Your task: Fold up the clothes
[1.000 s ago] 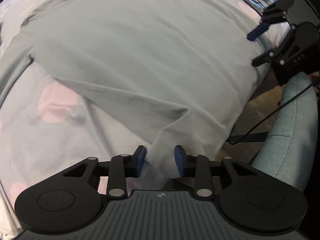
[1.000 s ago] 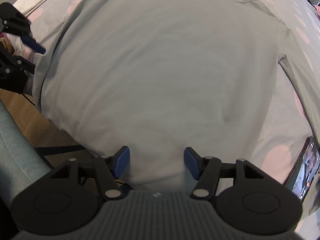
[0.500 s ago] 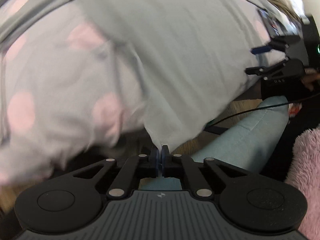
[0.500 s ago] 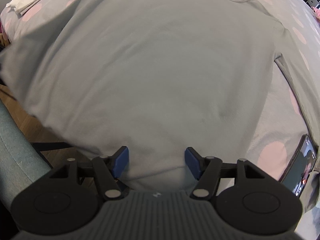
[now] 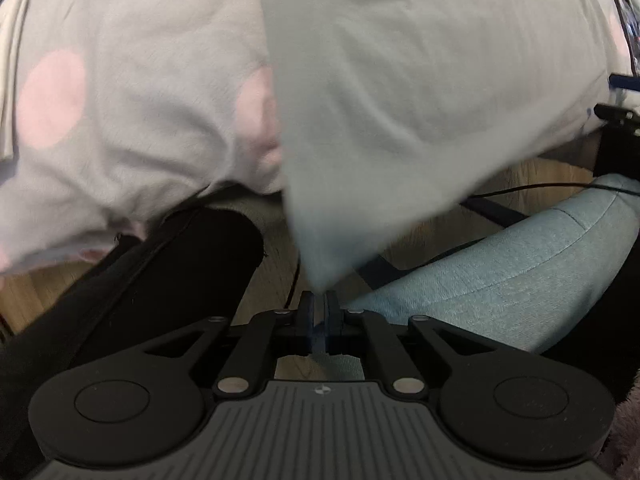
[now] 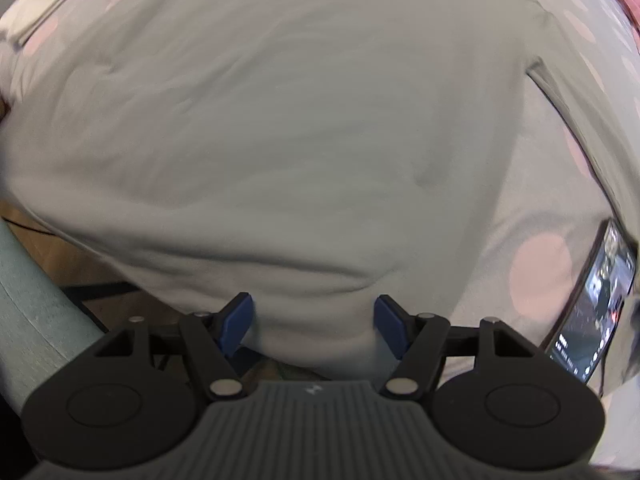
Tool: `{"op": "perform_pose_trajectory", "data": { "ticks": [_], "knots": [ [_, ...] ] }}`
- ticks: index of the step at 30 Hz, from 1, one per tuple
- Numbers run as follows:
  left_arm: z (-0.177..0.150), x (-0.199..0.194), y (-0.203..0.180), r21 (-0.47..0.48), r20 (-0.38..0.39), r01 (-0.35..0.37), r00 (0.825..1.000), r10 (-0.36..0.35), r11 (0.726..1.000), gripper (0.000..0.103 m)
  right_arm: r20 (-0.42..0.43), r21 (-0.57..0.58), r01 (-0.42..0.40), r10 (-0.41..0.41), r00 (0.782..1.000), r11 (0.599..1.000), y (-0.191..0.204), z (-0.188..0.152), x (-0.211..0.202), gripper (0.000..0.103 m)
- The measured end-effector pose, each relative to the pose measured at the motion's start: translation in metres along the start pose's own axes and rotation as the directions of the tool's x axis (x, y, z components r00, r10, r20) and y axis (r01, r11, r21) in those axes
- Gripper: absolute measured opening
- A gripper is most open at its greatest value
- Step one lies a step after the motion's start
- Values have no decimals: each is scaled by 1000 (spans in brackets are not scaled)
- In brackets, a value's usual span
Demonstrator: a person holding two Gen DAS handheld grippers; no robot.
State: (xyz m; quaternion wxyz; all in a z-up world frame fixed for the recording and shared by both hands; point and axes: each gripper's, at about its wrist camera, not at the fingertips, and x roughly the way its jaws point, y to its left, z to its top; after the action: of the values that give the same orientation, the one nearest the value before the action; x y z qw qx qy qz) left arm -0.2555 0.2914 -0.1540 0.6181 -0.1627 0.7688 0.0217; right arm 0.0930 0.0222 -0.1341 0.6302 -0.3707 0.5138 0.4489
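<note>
The left gripper (image 5: 319, 312), at 6 o'clock in its own view, has its blue pads (image 5: 306, 314) pinched tight on a corner of the grey shirt (image 5: 420, 92), the cloth pulled taut up toward 12 o'clock. Behind it, a teal chair (image 5: 500, 272) at 4 o'clock, wood floor (image 5: 532, 176) and a thin black cable (image 5: 560, 186) at 3. Farther off, the bedspread (image 5: 120, 100) w/ pink dots fills 9 to 11 o'clock. In the right view, the right gripper (image 6: 316, 316) at 6 o'clock is wide and opening, the shirt's bunched hem lying between the pads but not pressed by them. The shirt spreads over the bed from there up to 12 o'clock, one sleeve (image 6: 568, 92) trailing at 2; a phone (image 6: 596, 304) lies at 4 o'clock on the bedspread. Step in hand, prob.: securing the near hem's two corners before the first fold. Next move calls for the right jaws to close on the hem, then both hands to lift and carry the edge toward the collar, keeping the tension even.
</note>
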Motion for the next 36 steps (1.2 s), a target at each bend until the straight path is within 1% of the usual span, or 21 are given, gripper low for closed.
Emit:
{"op": "perform_pose_trajectory", "data": {
  "ticks": [1, 3, 6, 9, 11, 12, 14, 15, 18, 19, 20, 22, 23, 25, 26, 27, 28, 29, 32, 33, 36],
  "knots": [
    [1, -2, -1, 9, 6, 13, 1000, -13, 1000, 10, 4, 12, -5, 4, 1000, 1000, -4, 0, -2, 70],
    [1, -12, -2, 27, 53, 36, 998, -37, 999, 26, 16, 31, -14, 14, 1000, 999, -12, 3, -5, 70],
    [4, -29, -1, 49, 142, 50, 988, -57, 998, 29, 37, 59, -29, 27, 999, 998, -21, 6, -10, 70],
    [17, -45, 2, 44, 216, 47, 975, -55, 998, 29, 70, 113, -35, 27, 997, 993, 7, -23, -28, 70],
    [29, -55, 7, 30, 254, 39, 966, -46, 999, 31, 102, 164, -21, 4, 995, 986, -10, -19, -37, 70],
    [35, -59, 10, 22, 273, 36, 961, -41, 999, 34, 118, 191, -13, -10, 993, 982, -20, -17, -42, 70],
    [48, -69, 14, 15, 305, 22, 952, -25, 1000, 39, 159, 259, 9, -52, 986, 966, -46, -15, -56, 69],
    [55, -75, 15, 14, 320, 12, 947, -16, 1000, 39, 178, 299, 18, -75, 981, 954, -60, -15, -63, 68],
    [78, -92, 12, 3, 372, -6, 928, 5, 1000, 39, 220, 440, 41, -152, 964, 897, -110, -14, -77, 67],
    [86, -97, 11, -3, 391, -8, 920, 8, 1000, 39, 226, 488, 49, -180, 957, 871, -121, -13, -79, 67],
    [94, -102, 11, -10, 413, -7, 911, 10, 1000, 39, 220, 541, 60, -210, 953, 839, -120, -14, -78, 67],
    [110, -106, 11, -20, 456, -15, 890, 22, 1000, 40, 199, 640, 82, -268, 943, 764, -125, -14, -75, 67],
    [116, -107, 10, -25, 474, -23, 880, 33, 999, 40, 180, 688, 95, -296, 938, 720, -145, -18, -74, 67],
    [127, -104, 9, -41, 497, -47, 866, 61, 998, 40, 138, 770, 111, -334, 932, 628, -175, -45, -81, 67],
    [132, -102, 9, -51, 503, -57, 861, 75, 997, 40, 116, 802, 116, -345, 932, 586, -188, -56, -81, 67],
    [136, -99, 9, -65, 498, -62, 863, 86, 996, 40, 97, 820, 122, -346, 933, 559, -196, -64, -79, 67],
    [141, -95, 9, -78, 494, -67, 864, 97, 995, 40, 77, 828, 135, -349, 934, 544, -202, -70, -76, 67],
    [145, -93, 10, -89, 489, -70, 866, 104, 994, 40, 51, 827, 161, -358, 932, 539, -206, -73, -70, 67],
    [154, -91, 11, -101, 474, -65, 874, 106, 993, 39, -51, 796, 269, -384, 922, 542, -211, -79, -51, 67],
    [154, -91, 9, -96, 474, -72, 874, 109, 993, 39, -69, 797, 276, -373, 925, 537, -213, -82, -45, 67],
    [156, -91, 1, -75, 477, -84, 872, 110, 994, 40, -86, 822, 247, -317, 944, 513, -218, -91, -30, 67]
  ]
}}
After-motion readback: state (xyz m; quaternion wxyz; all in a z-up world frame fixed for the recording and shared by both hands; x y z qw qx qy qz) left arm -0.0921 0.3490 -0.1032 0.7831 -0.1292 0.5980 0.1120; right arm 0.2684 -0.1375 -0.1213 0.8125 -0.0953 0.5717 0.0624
